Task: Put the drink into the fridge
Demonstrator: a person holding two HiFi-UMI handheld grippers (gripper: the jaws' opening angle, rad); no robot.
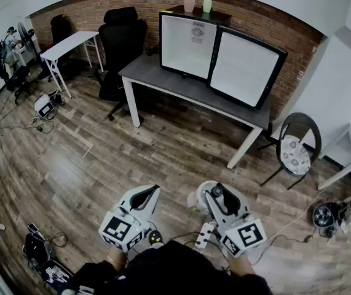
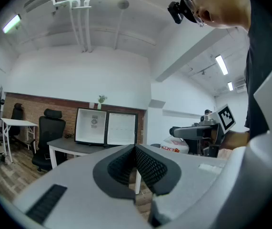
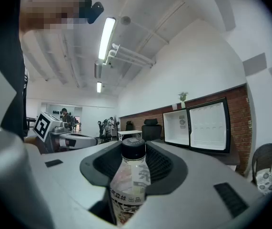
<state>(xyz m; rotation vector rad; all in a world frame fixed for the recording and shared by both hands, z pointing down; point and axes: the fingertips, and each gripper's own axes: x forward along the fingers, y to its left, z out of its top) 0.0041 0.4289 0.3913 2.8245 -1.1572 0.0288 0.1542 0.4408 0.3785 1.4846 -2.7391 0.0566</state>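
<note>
My right gripper [image 1: 215, 193] is shut on the drink bottle [image 3: 132, 185], a pale bottle with a black cap and a printed label, held upright between the jaws. In the head view the bottle [image 1: 201, 196] shows as a white shape left of that gripper. My left gripper [image 2: 135, 148] is shut with nothing between its pads; in the head view it [image 1: 150, 192] hangs level beside the right one. The small fridge [image 1: 187, 45] stands on a grey table [image 1: 144, 72] across the room, its door [image 1: 244, 68] swung open to the right and its white inside showing. The fridge [image 3: 179, 127] also appears straight ahead in the right gripper view.
A black office chair [image 1: 118, 48] stands left of the grey table, with a white side table [image 1: 70, 45] further left. A round chair with a cushion [image 1: 297, 147] is at the right. A power strip [image 1: 205, 235] and cables lie on the wooden floor by my feet.
</note>
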